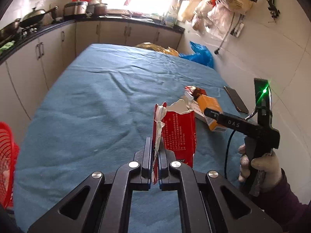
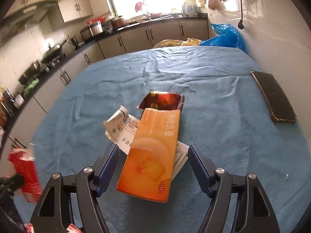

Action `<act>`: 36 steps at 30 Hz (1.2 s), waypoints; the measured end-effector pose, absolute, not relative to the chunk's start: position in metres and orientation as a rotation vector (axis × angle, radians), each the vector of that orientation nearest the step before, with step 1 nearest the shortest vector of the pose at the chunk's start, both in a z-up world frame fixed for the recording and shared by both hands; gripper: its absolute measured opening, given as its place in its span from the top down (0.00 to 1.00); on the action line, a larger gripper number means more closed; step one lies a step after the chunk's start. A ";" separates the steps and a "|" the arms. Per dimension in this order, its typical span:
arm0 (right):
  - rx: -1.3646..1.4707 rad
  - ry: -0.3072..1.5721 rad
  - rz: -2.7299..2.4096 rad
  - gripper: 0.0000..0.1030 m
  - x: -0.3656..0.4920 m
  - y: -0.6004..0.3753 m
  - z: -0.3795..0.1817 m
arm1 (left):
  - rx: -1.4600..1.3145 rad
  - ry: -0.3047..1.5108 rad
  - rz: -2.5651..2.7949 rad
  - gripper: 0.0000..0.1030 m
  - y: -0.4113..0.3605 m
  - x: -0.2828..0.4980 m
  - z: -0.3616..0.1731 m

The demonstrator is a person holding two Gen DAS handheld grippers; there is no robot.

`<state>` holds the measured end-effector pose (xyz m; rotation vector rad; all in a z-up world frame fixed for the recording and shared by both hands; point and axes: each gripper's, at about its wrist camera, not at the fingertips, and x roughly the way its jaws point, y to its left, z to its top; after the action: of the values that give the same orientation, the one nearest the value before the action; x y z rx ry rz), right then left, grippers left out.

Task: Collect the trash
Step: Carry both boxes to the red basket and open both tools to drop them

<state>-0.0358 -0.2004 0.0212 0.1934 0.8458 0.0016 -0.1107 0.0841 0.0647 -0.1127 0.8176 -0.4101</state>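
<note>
Left wrist view: left tool (image 1: 155, 155), tilted downward, pinches a torn red carton (image 1: 178, 134) above the blue-covered bench (image 1: 93, 101). Right tool (image 2: 153, 167) gapes around an orange box (image 2: 153, 155) marked "OTC", pads clear.

Home kitchen: cabinets (image 2: 108, 44), wok (image 1: 36, 17).

Left gripper (image 1: 155, 155) clamped on torn edge of a red cardboard carton (image 1: 177, 134), carton upright above the blue towel-covered table (image 1: 97, 104). Right gripper (image 1: 210, 113) held in a gloved hand (image 1: 258, 165), tip over an orange box (image 1: 210, 106) lying on a white box. Dark phone (image 1: 236, 99) flat near the table's right edge. Red mesh basket (image 1: 7, 165) at far left.
</note>
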 end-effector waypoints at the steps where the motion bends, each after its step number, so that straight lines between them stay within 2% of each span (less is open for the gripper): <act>1: 0.188 0.854 -0.003 0.40 -0.036 -0.199 0.021 | -0.127 0.808 -0.396 0.96 0.092 -0.114 0.066; 2: 0.184 0.860 -0.009 0.50 -0.037 -0.198 0.021 | -0.139 0.804 -0.388 0.96 0.097 -0.116 0.066; 20: 0.229 0.768 0.131 0.51 -0.131 -0.150 0.074 | -0.390 0.662 -0.148 0.96 0.231 -0.212 0.085; 28: 0.190 0.778 0.340 0.51 -0.142 -0.066 0.085 | -0.442 0.607 0.025 0.96 0.305 -0.254 0.085; 36: 0.128 0.844 0.608 0.51 -0.104 0.051 0.082 | -0.492 0.615 0.171 0.96 0.377 -0.235 0.071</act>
<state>-0.1038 0.0511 0.0821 0.1281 0.8441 0.6082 -0.2347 0.3769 0.0713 -0.4916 0.6152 0.1711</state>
